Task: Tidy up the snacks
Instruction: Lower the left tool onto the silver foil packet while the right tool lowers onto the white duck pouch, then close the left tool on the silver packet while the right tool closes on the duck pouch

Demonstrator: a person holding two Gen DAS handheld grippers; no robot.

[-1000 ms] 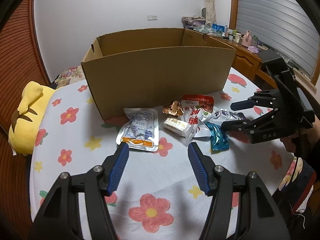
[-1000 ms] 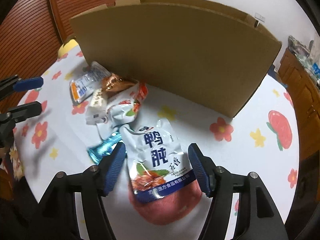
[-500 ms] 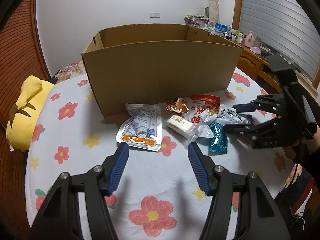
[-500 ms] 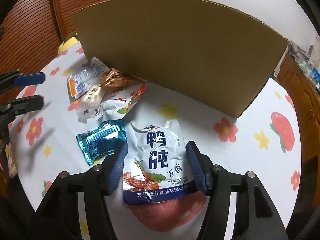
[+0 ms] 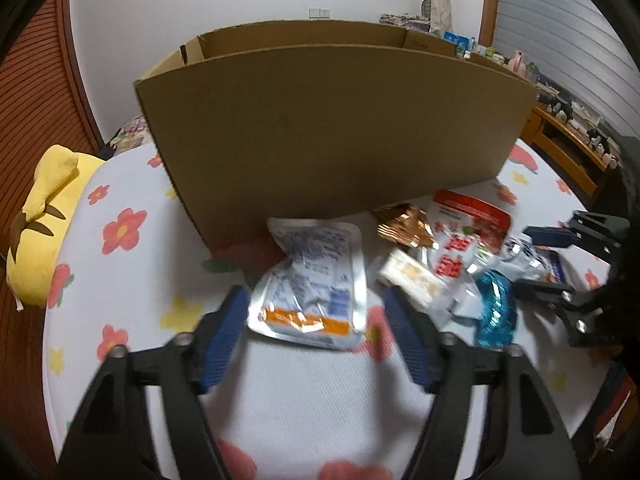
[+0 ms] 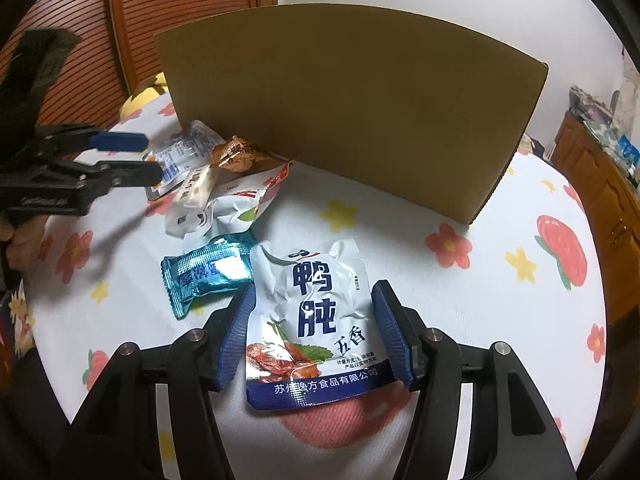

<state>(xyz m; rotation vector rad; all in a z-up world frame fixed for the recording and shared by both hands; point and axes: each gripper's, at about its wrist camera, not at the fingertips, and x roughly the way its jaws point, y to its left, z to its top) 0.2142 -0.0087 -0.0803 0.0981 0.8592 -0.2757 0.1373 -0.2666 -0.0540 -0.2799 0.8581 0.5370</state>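
Left gripper (image 5: pixel 312 316) spread wide around the near end of a silver pouch (image 5: pixel 316 284)

The pouch, silver with blue print and an orange band, lies flat on the flowered tablecloth (image 5: pixel 132 280), its far end close to the cardboard box (image 5: pixel 332 132); to its right sit a gold wrapper (image 5: pixel 404 224), a red-and-white pouch (image 5: pixel 468 228), a pale bar (image 5: pixel 412 280) and a teal packet (image 5: pixel 494 308); the right gripper (image 5: pixel 532 264), its 2 fingers parted, reaches in from the right edge over a white-and-blue pouch (image 5: pixel 528 252); a yellow plush (image 5: pixel 44 220) rests at the left; the frame is somewhat blurred.

Left hand-held gripper (image 5: pixel 314 334) and right hand-held gripper (image 6: pixel 314 334) — both wide open, low, 2 blue-padded fingers apiece.
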